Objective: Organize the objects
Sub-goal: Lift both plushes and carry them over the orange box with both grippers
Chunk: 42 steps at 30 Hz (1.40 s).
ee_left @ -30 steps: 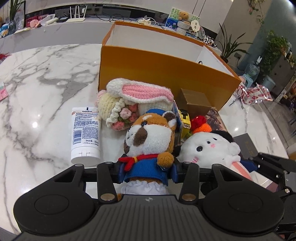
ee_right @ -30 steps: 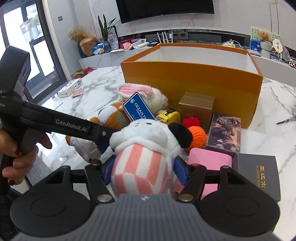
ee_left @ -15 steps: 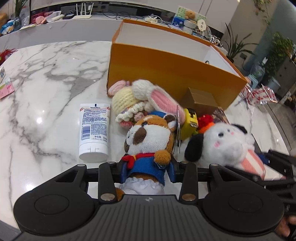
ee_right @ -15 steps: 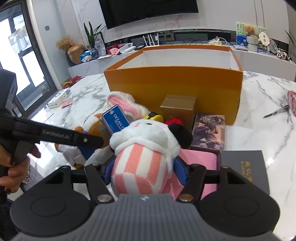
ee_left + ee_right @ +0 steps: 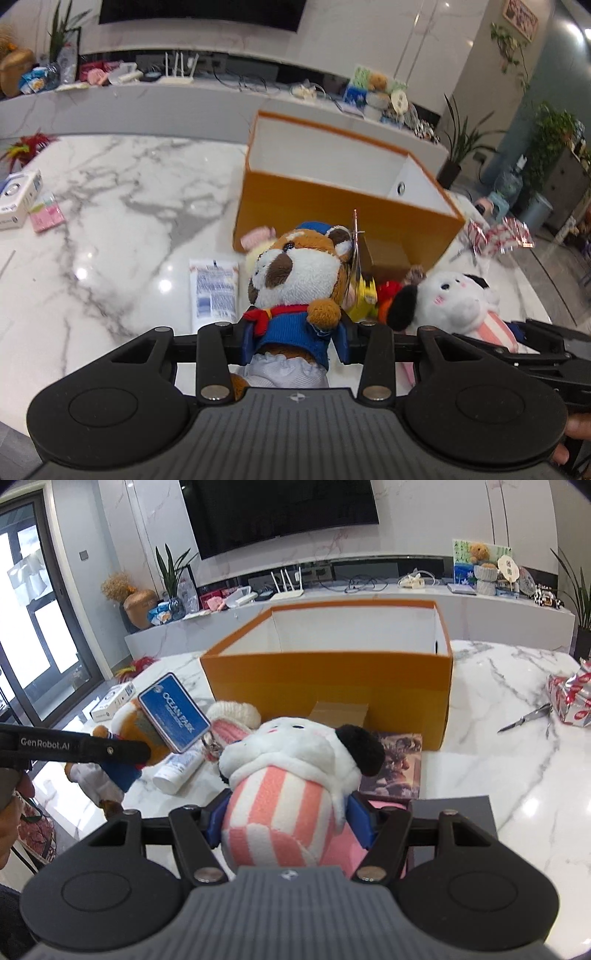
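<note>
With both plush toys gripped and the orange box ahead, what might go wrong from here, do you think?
1. The fox plush's hang tag dangles loose and may snag on the box rim.
2. The grippers sit close together, so they may bump over the box.
3. The striped plush is soft and might slip.

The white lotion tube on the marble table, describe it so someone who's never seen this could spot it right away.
Start at the big orange box on the marble table. In front of its left corner, the white lotion tube lies flat on the marble, beside the plush toys. It is the only smooth plastic thing there, with blue print on its label.
</note>
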### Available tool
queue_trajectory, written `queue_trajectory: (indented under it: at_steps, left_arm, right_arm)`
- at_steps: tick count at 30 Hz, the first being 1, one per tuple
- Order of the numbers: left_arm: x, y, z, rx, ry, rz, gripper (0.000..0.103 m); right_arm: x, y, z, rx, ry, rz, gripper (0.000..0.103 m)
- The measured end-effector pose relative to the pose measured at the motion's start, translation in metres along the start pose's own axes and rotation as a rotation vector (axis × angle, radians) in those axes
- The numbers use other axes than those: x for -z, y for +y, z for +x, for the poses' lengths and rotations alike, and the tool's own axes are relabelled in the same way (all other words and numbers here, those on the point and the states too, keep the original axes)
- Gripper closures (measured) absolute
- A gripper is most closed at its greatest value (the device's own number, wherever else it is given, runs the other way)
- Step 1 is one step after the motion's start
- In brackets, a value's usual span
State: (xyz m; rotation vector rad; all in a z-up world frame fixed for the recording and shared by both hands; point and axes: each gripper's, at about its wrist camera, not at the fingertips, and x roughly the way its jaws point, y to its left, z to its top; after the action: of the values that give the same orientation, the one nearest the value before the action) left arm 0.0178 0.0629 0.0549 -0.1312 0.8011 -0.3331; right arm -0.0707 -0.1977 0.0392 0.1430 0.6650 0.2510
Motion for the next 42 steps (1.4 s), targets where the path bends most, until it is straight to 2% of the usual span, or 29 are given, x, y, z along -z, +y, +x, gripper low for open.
queue_trajectory:
  at_steps: [4, 9, 12, 15, 19, 24, 32, 42]
  left_arm:
    - [-0.018, -0.011, -0.007, -0.024, -0.043, 0.023, 0.057]
    - [-0.062, -0.024, -0.008, -0.035, -0.095, 0.052, 0.057]
    - [-0.091, -0.035, 0.001, -0.074, -0.129, 0.086, 0.057]
    - [-0.12, -0.044, 0.024, -0.089, -0.124, 0.098, 0.057]
    - [-0.158, -0.046, 0.072, -0.111, -0.062, 0.096, 0.057]
    - [-0.188, -0.038, 0.143, -0.135, 0.079, 0.098, 0.057]
    - [-0.187, -0.034, 0.218, -0.153, 0.227, 0.104, 0.057]
    - [-0.166, -0.041, 0.259, -0.154, 0.387, 0.148, 0.057]
  right_arm:
    - [-0.015, 0.0, -0.008, 0.006, -0.03, 0.009, 0.037]
    - [-0.055, -0.003, -0.015, 0.007, -0.092, 0.002, 0.037]
    - [-0.087, -0.009, -0.006, 0.021, -0.117, -0.01, 0.036]
    - [-0.123, -0.022, 0.018, 0.033, -0.114, 0.002, 0.036]
    - [-0.168, -0.043, 0.068, 0.06, -0.047, 0.008, 0.036]
    - [-0.198, -0.064, 0.132, 0.08, 0.092, -0.006, 0.036]
    - [-0.205, -0.081, 0.207, 0.086, 0.289, -0.025, 0.036]
    - [-0.196, -0.088, 0.253, 0.129, 0.475, -0.059, 0.036]
